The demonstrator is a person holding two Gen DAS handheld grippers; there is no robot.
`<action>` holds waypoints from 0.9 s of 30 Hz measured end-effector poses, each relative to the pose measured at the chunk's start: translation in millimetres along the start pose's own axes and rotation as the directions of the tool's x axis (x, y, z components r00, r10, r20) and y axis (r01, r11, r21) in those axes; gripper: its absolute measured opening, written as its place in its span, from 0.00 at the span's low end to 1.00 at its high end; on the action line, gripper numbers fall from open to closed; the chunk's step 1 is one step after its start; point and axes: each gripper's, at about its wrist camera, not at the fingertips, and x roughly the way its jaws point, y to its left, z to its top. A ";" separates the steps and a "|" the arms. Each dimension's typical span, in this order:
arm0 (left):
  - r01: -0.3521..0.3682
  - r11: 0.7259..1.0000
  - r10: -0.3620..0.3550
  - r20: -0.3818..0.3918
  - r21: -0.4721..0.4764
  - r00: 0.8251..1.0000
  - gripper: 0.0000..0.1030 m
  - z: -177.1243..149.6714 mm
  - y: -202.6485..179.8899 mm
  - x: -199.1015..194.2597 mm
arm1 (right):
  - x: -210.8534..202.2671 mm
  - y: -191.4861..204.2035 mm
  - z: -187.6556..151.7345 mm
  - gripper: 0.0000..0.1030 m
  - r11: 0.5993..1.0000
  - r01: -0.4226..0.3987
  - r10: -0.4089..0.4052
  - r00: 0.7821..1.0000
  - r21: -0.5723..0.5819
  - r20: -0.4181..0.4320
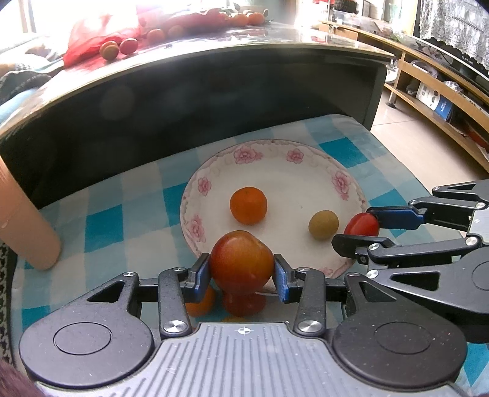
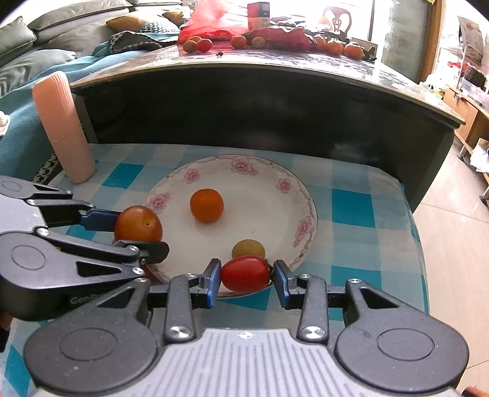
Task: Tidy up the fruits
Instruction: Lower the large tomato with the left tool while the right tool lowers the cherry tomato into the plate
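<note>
A white plate with pink flowers (image 1: 214,171) (image 2: 275,183) sits on a blue checked cloth. On it lie a small orange (image 1: 248,205) (image 2: 206,205) and a yellow-green fruit (image 1: 323,224) (image 2: 248,248). My left gripper (image 1: 242,270) (image 2: 139,232) is shut on a red-orange plum-like fruit (image 1: 241,265) (image 2: 138,224) over the plate's near-left rim. My right gripper (image 2: 247,274) (image 1: 360,227) is shut on a red cherry tomato (image 2: 245,273) (image 1: 361,224) over the plate's near-right rim.
A peach-coloured cylinder (image 2: 62,128) (image 1: 21,220) stands on the cloth left of the plate. Behind is a dark glass-topped table (image 2: 275,64) with a red bag (image 2: 214,18) and several loose fruits (image 2: 198,45). Bare floor (image 2: 452,244) lies right of the cloth.
</note>
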 end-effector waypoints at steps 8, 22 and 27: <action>0.000 1.000 0.000 0.001 -0.007 1.000 0.48 2.1 2.3 5.8 | 8.3 -0.3 1.0 0.50 0.999 0.020 -0.020 1.000 -0.028 0.005; -0.031 1.000 0.031 0.005 0.001 0.999 0.50 4.6 2.0 10.3 | 16.7 -0.8 3.6 0.50 0.999 0.020 -0.019 1.000 -0.048 0.022; -0.037 0.999 0.037 0.009 -0.003 0.999 0.53 4.6 3.6 9.0 | 16.7 -0.6 3.6 0.51 0.998 0.026 -0.024 0.999 -0.053 0.029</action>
